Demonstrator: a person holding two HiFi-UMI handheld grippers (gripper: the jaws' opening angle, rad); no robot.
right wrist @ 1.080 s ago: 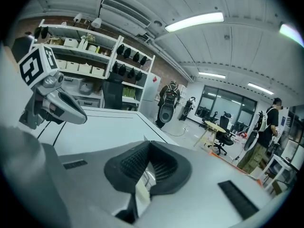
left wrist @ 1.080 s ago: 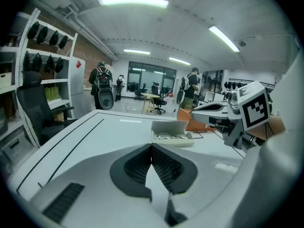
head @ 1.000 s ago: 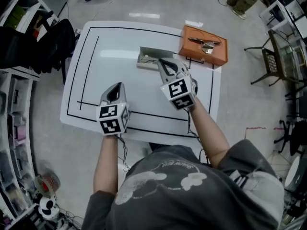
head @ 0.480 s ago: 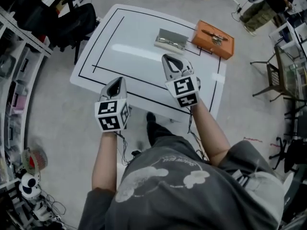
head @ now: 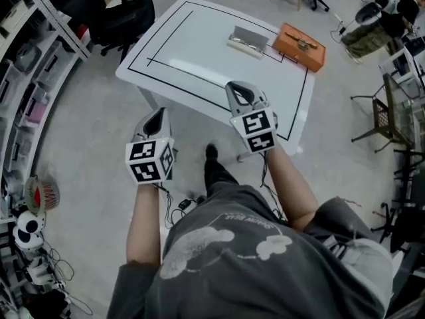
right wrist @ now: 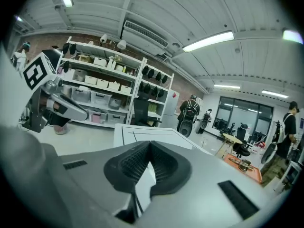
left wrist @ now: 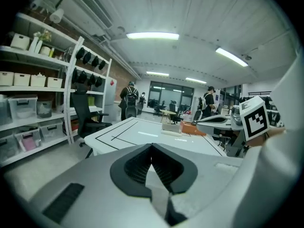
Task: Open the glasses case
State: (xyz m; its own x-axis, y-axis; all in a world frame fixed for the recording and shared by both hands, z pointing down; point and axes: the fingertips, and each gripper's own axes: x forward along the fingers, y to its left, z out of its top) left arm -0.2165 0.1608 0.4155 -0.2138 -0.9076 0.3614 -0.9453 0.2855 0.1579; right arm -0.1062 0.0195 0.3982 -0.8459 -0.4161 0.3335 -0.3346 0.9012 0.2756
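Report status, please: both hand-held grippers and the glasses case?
Left hand-held gripper shut, empty; right hand-held gripper shut, empty. Glasses case on far side of the table, looks open, neither gripper near it. Orange box beside it, not blocking.

Head view looks steeply down; both gripper views face the table point(head: 199, 45).

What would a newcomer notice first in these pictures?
First, the left gripper and the right gripper, both shut and empty, held up in front of the person, toward the white table. Then the orange box at the table's far right corner, with a grey case beside it.
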